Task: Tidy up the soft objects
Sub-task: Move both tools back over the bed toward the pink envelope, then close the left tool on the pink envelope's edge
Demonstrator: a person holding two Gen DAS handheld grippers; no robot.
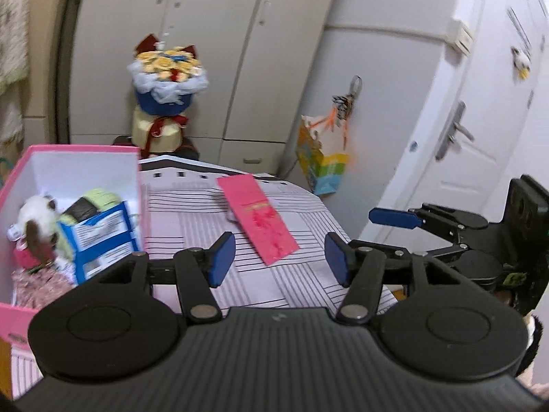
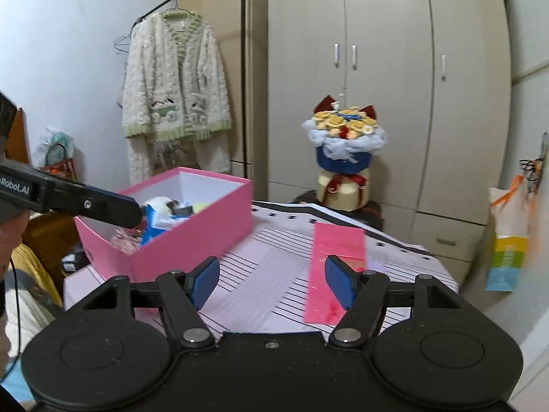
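A pink box (image 1: 139, 185) (image 2: 206, 226) stands on the left of the striped table. Inside lie a white and brown plush toy (image 1: 34, 216), a green soft item (image 1: 99, 197), a blue and white packet (image 1: 103, 240) and pink patterned fabric (image 1: 37, 286). A pink envelope (image 1: 260, 219) (image 2: 338, 261) lies flat on the table (image 1: 302, 281). My left gripper (image 1: 279, 257) is open and empty above the table, near the envelope. My right gripper (image 2: 271, 281) is open and empty over the table's near side; it also shows at the right of the left wrist view (image 1: 446, 223).
A flower bouquet (image 2: 345, 144) stands behind the table before grey wardrobes. A fluffy cardigan (image 2: 175, 103) hangs on a black rack at the left. A colourful gift bag (image 1: 320, 164) hangs on a hook near a white door (image 1: 480, 120).
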